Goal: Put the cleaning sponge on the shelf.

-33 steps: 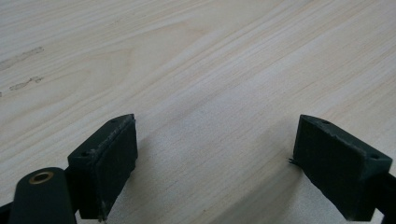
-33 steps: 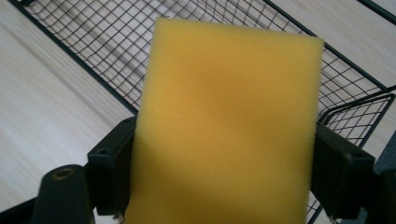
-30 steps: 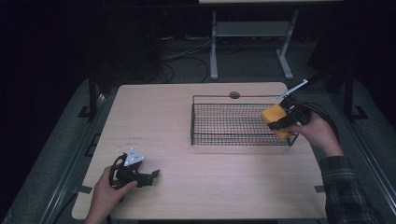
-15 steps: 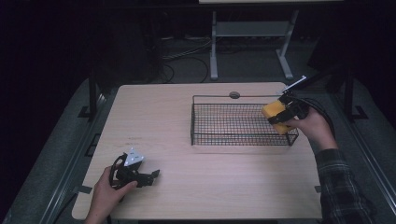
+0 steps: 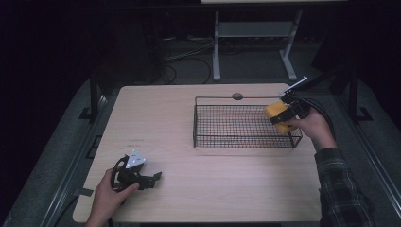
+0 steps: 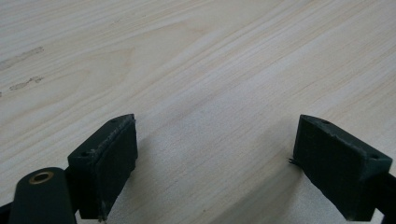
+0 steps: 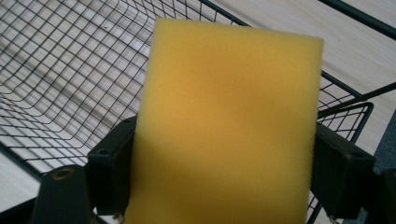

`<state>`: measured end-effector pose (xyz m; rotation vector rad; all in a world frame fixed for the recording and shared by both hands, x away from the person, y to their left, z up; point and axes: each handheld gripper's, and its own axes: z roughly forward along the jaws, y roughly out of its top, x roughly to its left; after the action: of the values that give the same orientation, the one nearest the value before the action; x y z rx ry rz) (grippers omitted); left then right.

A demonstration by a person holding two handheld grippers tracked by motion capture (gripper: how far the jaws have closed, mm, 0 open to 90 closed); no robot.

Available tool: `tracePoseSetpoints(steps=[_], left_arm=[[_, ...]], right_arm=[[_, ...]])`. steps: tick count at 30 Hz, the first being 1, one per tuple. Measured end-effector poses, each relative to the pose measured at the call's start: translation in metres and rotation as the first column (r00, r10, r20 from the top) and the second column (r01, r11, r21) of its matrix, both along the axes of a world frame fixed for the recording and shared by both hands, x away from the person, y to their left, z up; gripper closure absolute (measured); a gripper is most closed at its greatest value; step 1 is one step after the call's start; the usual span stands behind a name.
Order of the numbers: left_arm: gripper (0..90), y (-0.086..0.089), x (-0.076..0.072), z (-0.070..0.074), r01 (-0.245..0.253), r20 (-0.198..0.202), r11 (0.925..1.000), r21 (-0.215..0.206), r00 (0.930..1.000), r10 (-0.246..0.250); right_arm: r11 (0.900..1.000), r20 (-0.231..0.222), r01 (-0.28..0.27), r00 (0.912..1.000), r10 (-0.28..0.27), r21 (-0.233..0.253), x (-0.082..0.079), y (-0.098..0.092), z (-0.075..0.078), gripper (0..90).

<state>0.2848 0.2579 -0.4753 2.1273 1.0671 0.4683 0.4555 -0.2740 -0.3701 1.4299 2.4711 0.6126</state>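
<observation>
A yellow sponge [image 5: 278,115] is held over the right end of a black wire basket [image 5: 236,126], with my right gripper [image 5: 283,116] shut on it. In the right gripper view the sponge [image 7: 229,126] stands tall between the two black jaws, above the basket's mesh [image 7: 60,84]. My left gripper [image 5: 152,179] rests low at the table's front left, held by a hand. In the left gripper view its jaws are wide apart over bare wood [image 6: 201,84], with nothing between them.
The light wooden table [image 5: 165,118] has a round cable hole [image 5: 237,96] at the back. A white metal stand [image 5: 255,33] and cables lie on the dark floor beyond. The table's right edge runs just past the basket.
My right gripper has lifted the sponge slightly and carried it back toward the basket's far right corner. The left gripper has stayed put.
</observation>
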Motion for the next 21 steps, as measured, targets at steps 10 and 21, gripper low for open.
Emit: tracePoseSetpoints(steps=[10, 21], left_arm=[[12.9, 0.000, 0.000, 0.000, 0.000, 0.000, 1.0000, 0.000, 1.0000, 0.000], [12.9, 0.000, 0.000, 0.000, 0.000, 0.000, 1.0000, 0.000, 1.0000, 0.000]], right_arm=[[1.000, -0.015, 0.014, 0.9998, -0.014, 0.002, 0.008, 0.000, -0.013, 20.2], [1.000, -0.037, 0.027, 0.9990, -0.027, 0.007, 0.013, 0.000, -0.025, 20.1]])
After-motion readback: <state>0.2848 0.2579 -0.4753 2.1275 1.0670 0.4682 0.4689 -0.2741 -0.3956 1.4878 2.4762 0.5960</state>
